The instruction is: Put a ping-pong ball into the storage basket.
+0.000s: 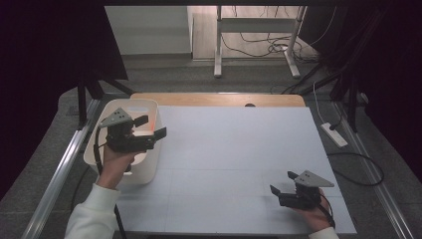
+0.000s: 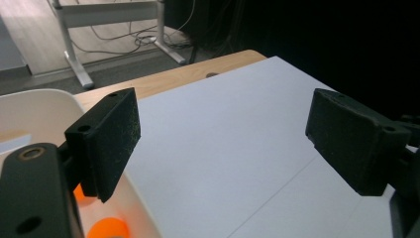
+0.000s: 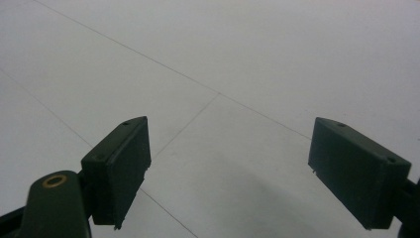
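Observation:
A white bin [image 1: 148, 106] stands at the table's left edge, and something orange [image 1: 145, 130] glows inside it. My left gripper [image 1: 152, 126] hovers over the bin's right rim, open and holding nothing. In the left gripper view its jaws [image 2: 223, 144] stand wide apart, with orange balls [image 2: 108, 229] down in the bin [image 2: 39, 106] beside the left jaw. Near the front right corner my right gripper [image 1: 282, 182] rests low over the white table top [image 1: 234, 149], open and empty. The right gripper view has its jaws [image 3: 230, 168] spread above the bare white surface [image 3: 237, 59].
A wooden strip [image 1: 219, 99] runs along the table's far edge. Metal rails [image 1: 59, 169] flank the table on both sides. A power strip [image 1: 334, 134] and cables lie on the floor at the right. A desk frame [image 1: 254, 30] stands behind.

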The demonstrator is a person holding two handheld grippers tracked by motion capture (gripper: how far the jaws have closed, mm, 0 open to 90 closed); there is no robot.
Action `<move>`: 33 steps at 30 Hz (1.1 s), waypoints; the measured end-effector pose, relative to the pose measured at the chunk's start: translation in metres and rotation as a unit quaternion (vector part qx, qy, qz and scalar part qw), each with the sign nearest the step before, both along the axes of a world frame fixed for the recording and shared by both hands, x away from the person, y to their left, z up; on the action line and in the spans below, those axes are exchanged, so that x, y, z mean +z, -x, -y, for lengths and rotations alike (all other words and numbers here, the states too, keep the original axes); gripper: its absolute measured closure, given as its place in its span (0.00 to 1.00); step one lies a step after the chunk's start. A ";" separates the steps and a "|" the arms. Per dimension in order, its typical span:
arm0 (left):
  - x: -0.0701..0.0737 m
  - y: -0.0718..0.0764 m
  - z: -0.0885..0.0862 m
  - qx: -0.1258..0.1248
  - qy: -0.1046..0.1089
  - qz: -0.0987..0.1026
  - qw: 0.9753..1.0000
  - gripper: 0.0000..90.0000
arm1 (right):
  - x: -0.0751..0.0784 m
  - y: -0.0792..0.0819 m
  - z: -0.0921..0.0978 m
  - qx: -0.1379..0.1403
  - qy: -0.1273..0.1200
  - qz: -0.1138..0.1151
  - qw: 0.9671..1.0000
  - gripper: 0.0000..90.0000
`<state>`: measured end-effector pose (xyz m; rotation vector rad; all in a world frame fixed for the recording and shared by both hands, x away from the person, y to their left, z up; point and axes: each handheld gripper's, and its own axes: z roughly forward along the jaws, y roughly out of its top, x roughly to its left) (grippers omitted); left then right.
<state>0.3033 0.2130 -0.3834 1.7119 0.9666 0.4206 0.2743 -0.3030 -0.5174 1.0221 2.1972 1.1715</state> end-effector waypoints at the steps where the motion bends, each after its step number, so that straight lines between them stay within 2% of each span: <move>1: 0.000 0.001 0.002 -0.006 -0.001 0.000 1.000 0.16 | 0.000 0.000 0.000 0.000 0.000 0.000 1.000 0.18; 7: -0.003 0.008 0.020 -0.033 -0.009 0.002 0.999 0.16 | 0.001 0.002 0.000 -0.002 0.002 0.000 1.000 0.18; 8: -0.004 0.010 0.025 -0.043 -0.008 0.003 0.999 0.17 | 0.000 0.002 -0.001 -0.001 0.002 0.000 1.000 0.18; 12: -0.006 0.015 0.033 -0.057 -0.005 0.006 0.998 0.17 | 0.000 0.002 -0.002 -0.002 0.004 0.000 1.000 0.18; 16: -0.009 0.021 0.039 -0.068 -0.011 0.010 0.998 0.17 | 0.000 0.001 -0.001 -0.002 0.002 0.000 1.000 0.18; 19: -0.012 0.026 0.042 -0.073 -0.008 0.011 0.997 0.17 | 0.000 0.001 -0.001 -0.002 0.003 0.000 1.000 0.18; 25: -0.027 0.038 0.051 -0.100 -0.008 0.004 0.995 0.17 | 0.001 0.002 -0.001 -0.003 0.003 0.001 1.000 0.18; 27: -0.031 0.042 0.053 -0.104 -0.015 0.007 0.994 0.17 | 0.001 0.003 -0.001 -0.003 0.002 0.002 1.000 0.18; 33: -0.040 0.053 0.055 -0.115 -0.009 0.007 0.993 0.17 | 0.001 0.003 -0.002 -0.003 0.002 0.002 1.000 0.18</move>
